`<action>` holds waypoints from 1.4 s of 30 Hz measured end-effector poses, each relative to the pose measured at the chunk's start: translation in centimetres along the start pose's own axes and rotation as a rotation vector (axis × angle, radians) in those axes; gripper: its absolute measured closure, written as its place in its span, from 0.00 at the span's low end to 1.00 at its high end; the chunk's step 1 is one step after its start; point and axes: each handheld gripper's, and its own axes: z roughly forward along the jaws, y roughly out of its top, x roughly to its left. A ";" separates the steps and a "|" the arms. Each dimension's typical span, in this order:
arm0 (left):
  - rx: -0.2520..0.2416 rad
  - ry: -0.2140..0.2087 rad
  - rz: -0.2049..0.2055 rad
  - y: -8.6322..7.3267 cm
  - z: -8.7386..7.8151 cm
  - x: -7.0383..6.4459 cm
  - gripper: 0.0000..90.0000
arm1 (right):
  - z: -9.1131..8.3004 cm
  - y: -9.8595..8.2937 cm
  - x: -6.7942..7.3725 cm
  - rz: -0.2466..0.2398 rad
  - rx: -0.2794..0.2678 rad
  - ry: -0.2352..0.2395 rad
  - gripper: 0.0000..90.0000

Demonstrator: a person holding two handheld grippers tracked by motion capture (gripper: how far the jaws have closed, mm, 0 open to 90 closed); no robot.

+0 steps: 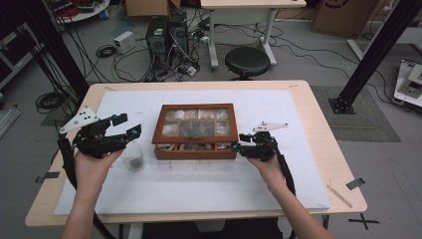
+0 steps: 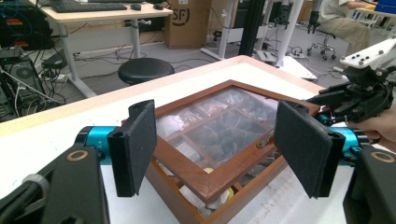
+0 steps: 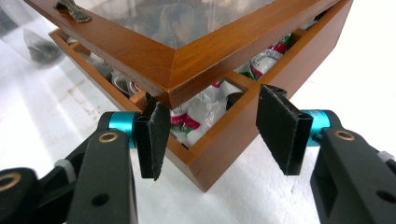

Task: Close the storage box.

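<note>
Poking under the lid (image 3: 168, 70) at the box's (image 1: 195, 152) near right corner – right gripper (image 3: 210, 128) spread wide; left gripper (image 2: 219, 144) waiting open too.

High view looks down from above; both gripper views sit close, sharing the wooden box (image 1: 195, 131).

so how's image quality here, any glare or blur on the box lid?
High view: soft overall, the glass lid looks milky with reflection. Left gripper view: the jaws are sharp, the lid shows pale sheen, background slightly soft. Right gripper view: the box corner is crisp, the white table cover is blown out.
</note>
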 end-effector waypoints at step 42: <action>0.010 -0.004 0.006 -0.1 0.1 -0.1 0.34 | -0.4 -1.6 0.6 -0.034 0.056 -0.026 0.49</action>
